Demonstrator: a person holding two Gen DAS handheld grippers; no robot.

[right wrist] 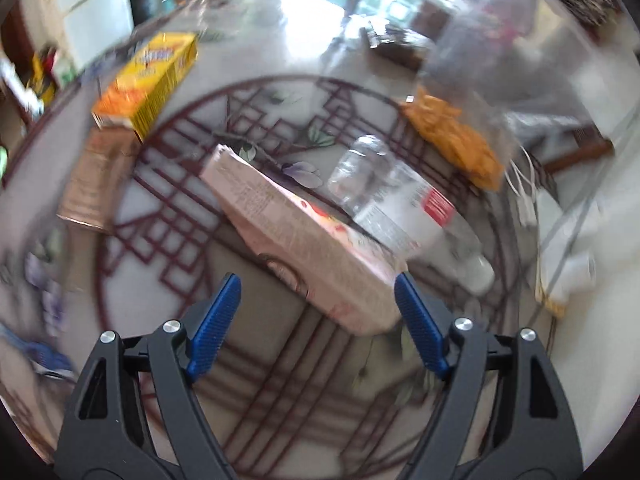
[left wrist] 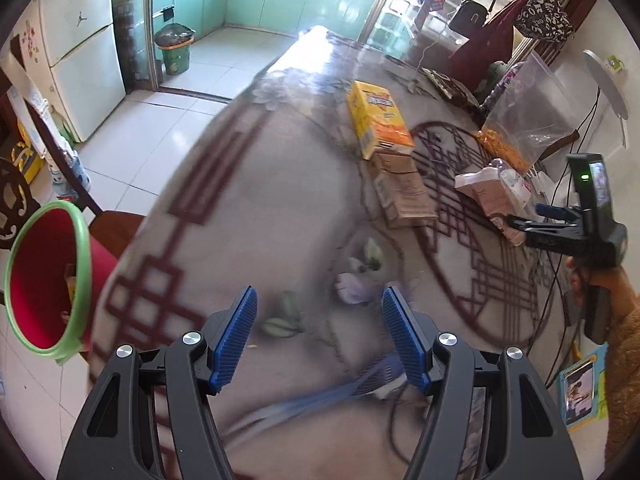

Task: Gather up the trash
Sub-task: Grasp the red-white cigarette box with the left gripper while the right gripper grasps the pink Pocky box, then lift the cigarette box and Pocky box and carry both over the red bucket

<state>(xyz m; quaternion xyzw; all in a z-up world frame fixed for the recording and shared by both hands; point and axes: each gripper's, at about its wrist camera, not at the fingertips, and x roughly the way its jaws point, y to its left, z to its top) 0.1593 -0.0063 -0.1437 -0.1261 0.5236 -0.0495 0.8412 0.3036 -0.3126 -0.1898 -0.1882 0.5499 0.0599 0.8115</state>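
Note:
My left gripper [left wrist: 320, 320] hangs open over bare tablecloth, nothing between its blue pads. To its left, beside the table, stands a red bin with a green rim [left wrist: 48, 280]. On the table lie a yellow carton [left wrist: 376, 118] [right wrist: 148, 80], a brown carton [left wrist: 404, 188] [right wrist: 96, 180], a pink carton [left wrist: 494, 200] [right wrist: 304, 236] and a clear plastic bottle [right wrist: 400, 200]. My right gripper [right wrist: 318, 312] is open just above the pink carton's near end, pads not touching it. In the left wrist view the right gripper [left wrist: 516, 222] shows at the far right, over the pink carton.
A clear bag with orange snacks [right wrist: 452, 136] [left wrist: 516, 136] lies at the back right, with white cables [right wrist: 524, 196] beside it. A blue fly swatter [left wrist: 360, 384] lies near the table's front. A green bin [left wrist: 175, 50] stands in the kitchen beyond, and a fridge [left wrist: 80, 60] at left.

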